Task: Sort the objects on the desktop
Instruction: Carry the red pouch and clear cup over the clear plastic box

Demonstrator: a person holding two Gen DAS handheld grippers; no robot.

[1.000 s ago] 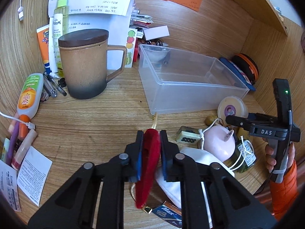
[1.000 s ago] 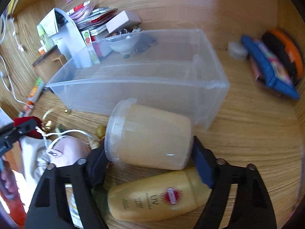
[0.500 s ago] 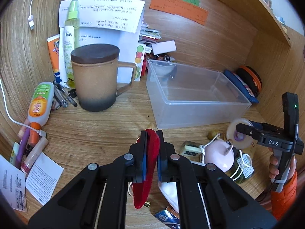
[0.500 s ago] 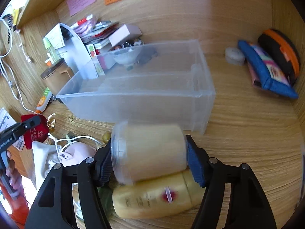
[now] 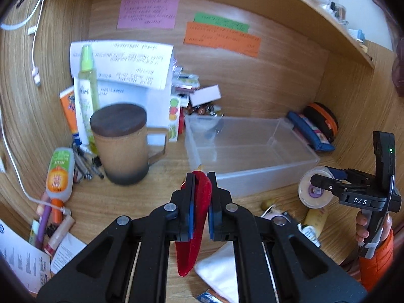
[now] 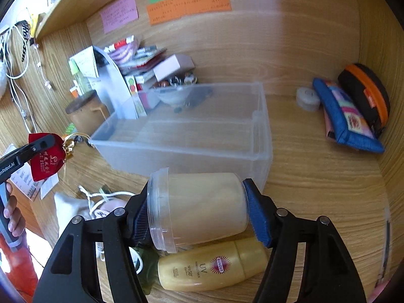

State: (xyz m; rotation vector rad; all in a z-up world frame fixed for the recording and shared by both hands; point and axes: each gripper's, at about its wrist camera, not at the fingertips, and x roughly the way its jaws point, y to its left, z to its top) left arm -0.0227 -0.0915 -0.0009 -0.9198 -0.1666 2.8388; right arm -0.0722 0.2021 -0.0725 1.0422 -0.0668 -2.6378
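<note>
My left gripper (image 5: 200,189) is shut on a red velvet pouch (image 5: 195,229), which hangs from the pads above the desk. The right wrist view shows this pouch (image 6: 45,161) at far left with a gold charm on it. Between the pads of my right gripper (image 6: 199,209), shut on it, a clear plastic jar (image 6: 202,202) of beige contents lies sideways, lifted over a yellow sunscreen bottle (image 6: 212,267). From the left wrist, the jar's lid (image 5: 311,192) faces me in the right gripper (image 5: 325,183). An empty clear plastic bin (image 5: 250,151) (image 6: 192,131) stands just beyond both grippers.
A lidded brown mug (image 5: 121,141), a green spray bottle (image 5: 85,80), tubes and pens crowd the left. Blue and orange-black pouches (image 6: 353,111) lean at the right wall. A white cloth bag (image 5: 219,270) and a corded pink pouch (image 6: 111,205) lie near the front edge.
Both grippers have risen from the desk. The red pouch went up with the left one, whose jaws closed tighter. The jar came up off the sunscreen bottle in the right one.
</note>
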